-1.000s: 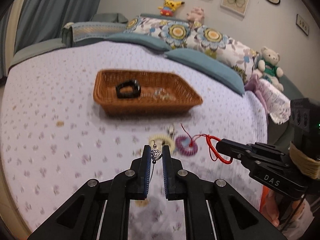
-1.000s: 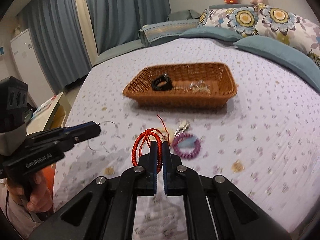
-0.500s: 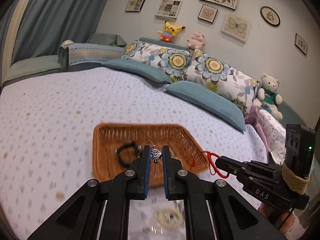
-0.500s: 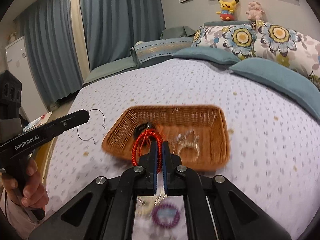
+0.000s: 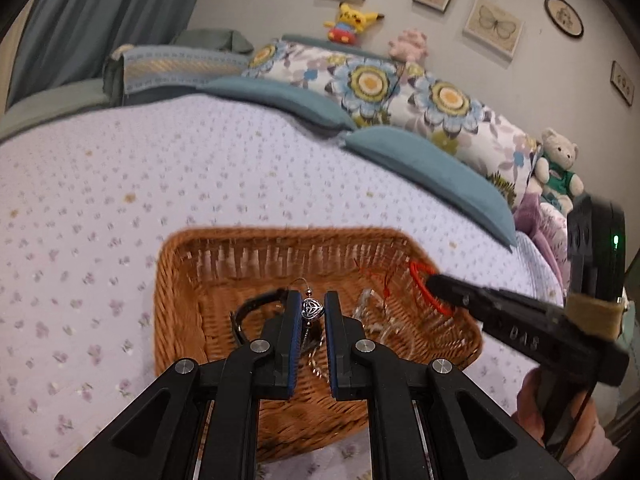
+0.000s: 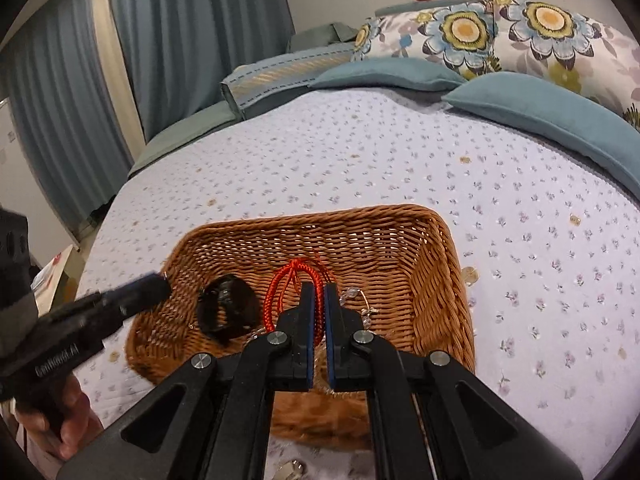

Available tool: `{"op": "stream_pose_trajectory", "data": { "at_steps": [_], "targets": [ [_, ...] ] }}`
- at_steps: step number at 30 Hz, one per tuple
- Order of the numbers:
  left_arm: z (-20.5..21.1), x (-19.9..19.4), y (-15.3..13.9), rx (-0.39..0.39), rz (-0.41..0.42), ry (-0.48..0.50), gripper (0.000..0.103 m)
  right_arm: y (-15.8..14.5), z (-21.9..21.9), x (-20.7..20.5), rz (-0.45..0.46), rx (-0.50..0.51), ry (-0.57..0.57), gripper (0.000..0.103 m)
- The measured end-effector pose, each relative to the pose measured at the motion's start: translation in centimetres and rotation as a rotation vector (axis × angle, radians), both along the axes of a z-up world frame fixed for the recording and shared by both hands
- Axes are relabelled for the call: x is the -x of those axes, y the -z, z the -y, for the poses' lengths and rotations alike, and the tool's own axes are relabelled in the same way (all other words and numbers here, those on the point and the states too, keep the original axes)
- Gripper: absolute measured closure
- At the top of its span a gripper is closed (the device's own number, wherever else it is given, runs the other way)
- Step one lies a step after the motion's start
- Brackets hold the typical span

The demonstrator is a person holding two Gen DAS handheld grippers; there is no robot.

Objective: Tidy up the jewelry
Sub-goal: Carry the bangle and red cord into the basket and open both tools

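**Wicker basket under two loaded grippers**

Black plastic nearest the lens: left gripper (image 5: 312, 312) pinched on a silver bead earring (image 5: 311, 309), its wire hook curving above the fingertips, held over the near part of the wicker basket (image 5: 176, 312). Right gripper (image 6: 319, 304) pressed together on a red cord bracelet (image 6: 294, 284), loop standing up over the basket floor.

Below them, one rectangular brown basket (image 6: 440, 280) resting on a lilac bedspread (image 6: 360, 152) printed with small flowers. Inside the basket: one black band (image 6: 228, 310) toward its left side, and one clear beaded piece (image 6: 352, 296) just right of the red cord; too blurred to make out further. Near the bottom edge of the right wrist view, a small metallic item (image 6: 290, 470) lying on the bedspread outside the basket, unclear what.

Farther back, two teal cushions (image 5: 424, 160), then two floral pillows (image 5: 400, 88). To the right, one white teddy bear (image 5: 558, 164). On the headboard ledge, one yellow plush (image 5: 350, 22) and one pink plush (image 5: 408, 42). Blue curtains (image 6: 192, 32) at left; six framed pictures (image 5: 494, 24) on the grey wall.
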State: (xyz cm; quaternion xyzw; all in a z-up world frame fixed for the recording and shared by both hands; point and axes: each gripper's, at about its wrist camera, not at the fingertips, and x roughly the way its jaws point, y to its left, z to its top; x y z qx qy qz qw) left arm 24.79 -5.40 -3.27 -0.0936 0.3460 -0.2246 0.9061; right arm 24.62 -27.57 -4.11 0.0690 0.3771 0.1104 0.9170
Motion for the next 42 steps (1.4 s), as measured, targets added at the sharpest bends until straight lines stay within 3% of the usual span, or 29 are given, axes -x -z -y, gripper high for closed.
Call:
{"op": "stream_pose_trajectory", "data": {
  "at_steps": [8, 19, 21, 23, 25, 42],
  "targets": [
    [0.4, -1.0, 3.1, -0.022, -0.078, 0.005, 0.092, 2.7, 0.3, -1.2, -0.067, 0.005, 0.015, 0.098],
    [0.8, -0.7, 3.2, -0.046, -0.086, -0.008, 0.092, 4.3, 0.8, -1.6, -0.123, -0.007, 0.029, 0.097],
    [0.7, -0.7, 3.2, -0.045, -0.091, -0.013, 0.086, 4.3, 1.0, -1.6, -0.129, -0.013, 0.034, 0.085],
    [0.6, -0.7, 3.1, -0.042, -0.091, -0.021, 0.056, 4.1, 1.3, -1.6, -0.121, -0.026, 0.039, 0.072],
    [0.3, -0.4, 2.7, -0.042, -0.066, -0.046, 0.043, 3.7, 1.4, -1.2, -0.104, -0.029, 0.039, 0.070],
    [-1.0, 2.5, -2.5, 0.035, 0.053, -0.043, 0.043, -2.2, 0.3, 3.6, 0.078, 0.005, 0.043, 0.070]
  ]
}}
